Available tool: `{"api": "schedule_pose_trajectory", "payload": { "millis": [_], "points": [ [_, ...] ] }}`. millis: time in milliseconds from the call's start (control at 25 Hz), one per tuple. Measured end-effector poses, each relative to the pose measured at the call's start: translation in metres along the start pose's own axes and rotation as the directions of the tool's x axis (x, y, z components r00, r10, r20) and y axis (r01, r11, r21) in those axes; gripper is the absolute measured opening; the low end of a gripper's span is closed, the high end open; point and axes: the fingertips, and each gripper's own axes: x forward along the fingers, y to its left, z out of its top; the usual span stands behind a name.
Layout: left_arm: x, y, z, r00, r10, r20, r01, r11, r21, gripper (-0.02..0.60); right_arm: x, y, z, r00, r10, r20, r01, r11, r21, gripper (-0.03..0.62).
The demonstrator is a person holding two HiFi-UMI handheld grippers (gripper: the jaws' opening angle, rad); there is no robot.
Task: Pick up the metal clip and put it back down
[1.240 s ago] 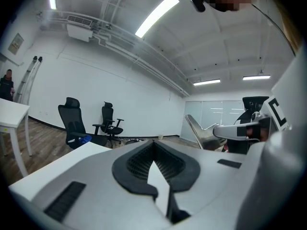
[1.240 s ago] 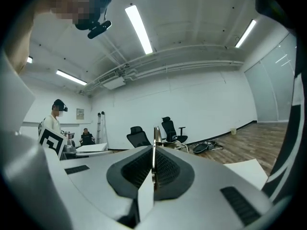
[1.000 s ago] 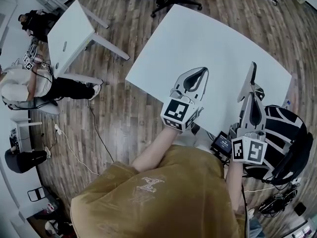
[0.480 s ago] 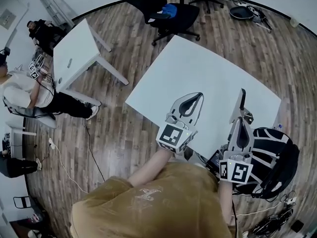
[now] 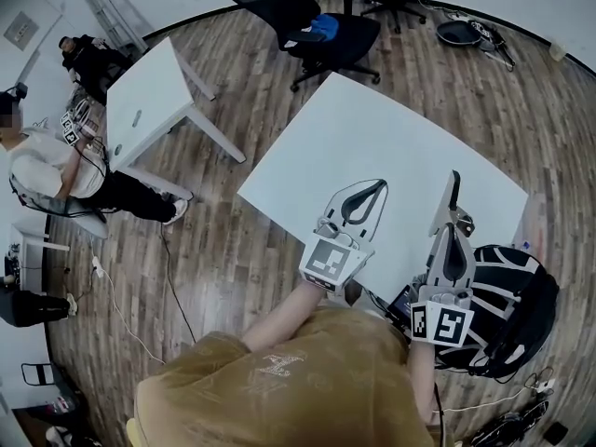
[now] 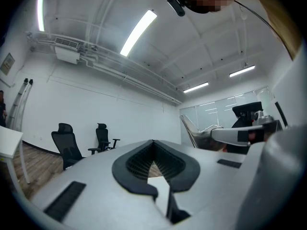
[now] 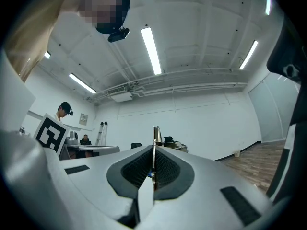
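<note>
The metal clip (image 7: 156, 135) is a thin shiny strip that stands up from between the pads of my right gripper (image 7: 153, 152), which is shut on it. In the head view the clip (image 5: 454, 177) pokes out past the right gripper (image 5: 453, 196), held over the near right part of the white table (image 5: 372, 138). The left gripper view shows the same clip (image 6: 192, 131) as a chrome blade at the right. My left gripper (image 5: 380, 185) hovers beside it over the table's near edge, its tips (image 6: 153, 143) meeting with nothing between them. Both grippers point upward.
A second white table (image 5: 144, 87) stands to the left, with seated people (image 5: 42, 166) beyond it. Black office chairs (image 5: 317, 26) stand at the far side. A black bag (image 5: 507, 291) sits by my right arm. The floor is wood planks.
Over the last second the table and both grippers have dropped lower in the head view and more of the room shows. The right gripper keeps its hold on the clip.
</note>
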Motion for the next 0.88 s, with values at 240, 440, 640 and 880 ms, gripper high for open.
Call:
{"api": "schedule_pose_trajectory", "payload": {
  "millis": [240, 440, 640, 880],
  "points": [
    [-0.001, -0.002, -0.004, 0.999, -0.004, -0.035, 0.005, 1.0, 0.026, 0.005, -0.002, 0.002, -0.003, 1.0, 0.007, -0.008, -0.007, 1.0, 0.006, 0.008],
    [-0.003, -0.004, -0.003, 1.0, -0.003, -0.023, 0.003, 1.0, 0.021, 0.006, -0.002, 0.005, -0.005, 1.0, 0.015, -0.009, -0.015, 1.0, 0.01, 0.008],
    [-0.004, -0.003, -0.004, 1.0, 0.001, -0.028, -0.001, 1.0, 0.025, 0.006, -0.003, 0.005, -0.005, 1.0, 0.011, -0.007, -0.011, 1.0, 0.005, 0.008],
    [-0.002, -0.005, -0.009, 0.999, 0.0, -0.034, 0.0, 1.0, 0.027, 0.006, -0.005, 0.001, -0.011, 1.0, 0.001, -0.017, -0.001, 1.0, 0.008, 0.008]
  ]
}}
